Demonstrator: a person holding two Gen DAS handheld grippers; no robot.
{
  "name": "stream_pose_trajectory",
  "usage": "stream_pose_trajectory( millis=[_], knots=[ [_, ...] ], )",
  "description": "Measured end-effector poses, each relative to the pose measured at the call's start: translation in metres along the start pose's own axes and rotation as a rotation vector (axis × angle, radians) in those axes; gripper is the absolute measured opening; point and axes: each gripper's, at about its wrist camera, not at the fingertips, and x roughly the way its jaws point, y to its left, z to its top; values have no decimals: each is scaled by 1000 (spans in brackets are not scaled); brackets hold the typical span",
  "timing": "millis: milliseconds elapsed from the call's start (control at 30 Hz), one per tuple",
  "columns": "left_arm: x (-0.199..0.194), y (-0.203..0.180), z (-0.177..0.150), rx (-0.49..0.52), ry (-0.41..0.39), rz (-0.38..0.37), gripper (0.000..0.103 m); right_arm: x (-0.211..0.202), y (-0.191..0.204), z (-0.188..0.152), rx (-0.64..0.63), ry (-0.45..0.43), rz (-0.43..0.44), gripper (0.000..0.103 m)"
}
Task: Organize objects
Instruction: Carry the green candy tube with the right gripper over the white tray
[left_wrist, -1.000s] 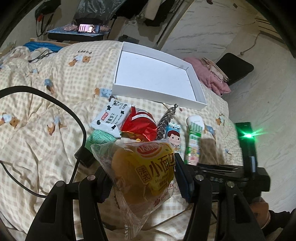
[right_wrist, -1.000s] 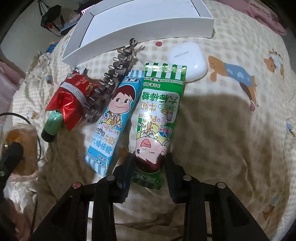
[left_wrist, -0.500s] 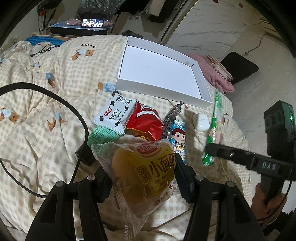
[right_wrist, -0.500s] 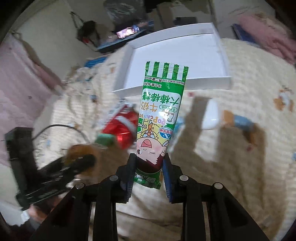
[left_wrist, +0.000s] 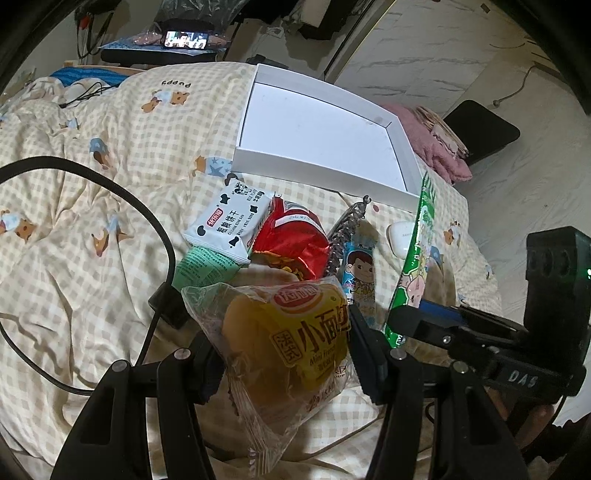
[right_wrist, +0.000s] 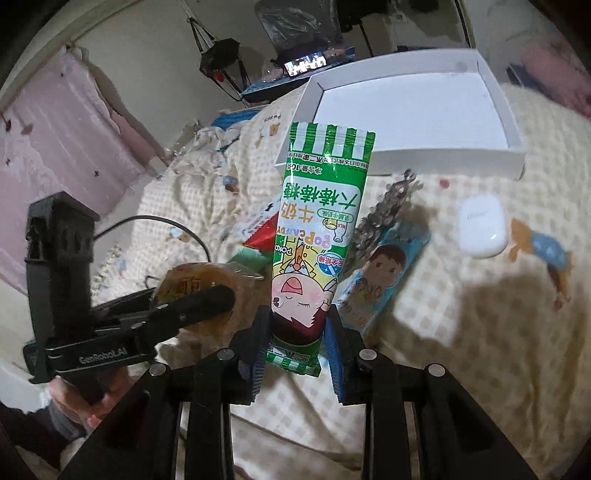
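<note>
My left gripper (left_wrist: 284, 350) is shut on a clear bag with a yellow bread bun (left_wrist: 288, 343), held above the bed. My right gripper (right_wrist: 297, 347) is shut on the bottom end of a green candy packet (right_wrist: 317, 229) and holds it upright in the air; the packet also shows in the left wrist view (left_wrist: 413, 266). An empty white tray (left_wrist: 317, 133) lies on the bed beyond the pile; it also shows in the right wrist view (right_wrist: 410, 114). On the quilt lie a blue candy packet (left_wrist: 360, 273), a red snack bag (left_wrist: 291, 243), a white biscuit pack (left_wrist: 229, 225), a green pack (left_wrist: 203, 266) and a metal hair clip (left_wrist: 343, 236).
A white earbud case (right_wrist: 480, 230) lies on the checked quilt (left_wrist: 92, 206) right of the pile. A black cable (left_wrist: 147, 206) loops over the quilt at left. Pink cloth (left_wrist: 436, 147) and a black pad (left_wrist: 480, 129) lie on the floor past the bed's right edge.
My right gripper closed on the green candy packet and lifted it off the quilt, up and toward the left gripper. The left gripper kept holding the bread bag almost still.
</note>
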Motion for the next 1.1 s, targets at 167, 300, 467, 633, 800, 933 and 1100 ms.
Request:
stream_pose_trajectory(
  millis=[167, 300, 467, 633, 800, 933, 1100],
  knots=[
    [-1, 0, 0, -1, -4, -4, 62, 4, -5, -1, 28, 38, -17, 30],
    [-1, 0, 0, -1, -3, -4, 62, 6, -3, -1, 21, 52, -16, 30],
    [-1, 0, 0, -1, -2, -4, 62, 3, -4, -3, 24, 60, -19, 29],
    [-6, 1, 6, -24, 0, -8, 62, -7, -5, 6, 33, 54, -18, 29],
    [-41, -1, 36, -48, -90, -11, 62, -36, 3, 39, -2, -1, -18, 29],
    [-62, -15, 66, -2, -149, 1, 62, -66, 11, 66, -57, -90, -22, 29],
    [-69, -44, 124, 111, -253, 41, 62, -88, 5, 110, -70, -164, -56, 29]
  ],
)
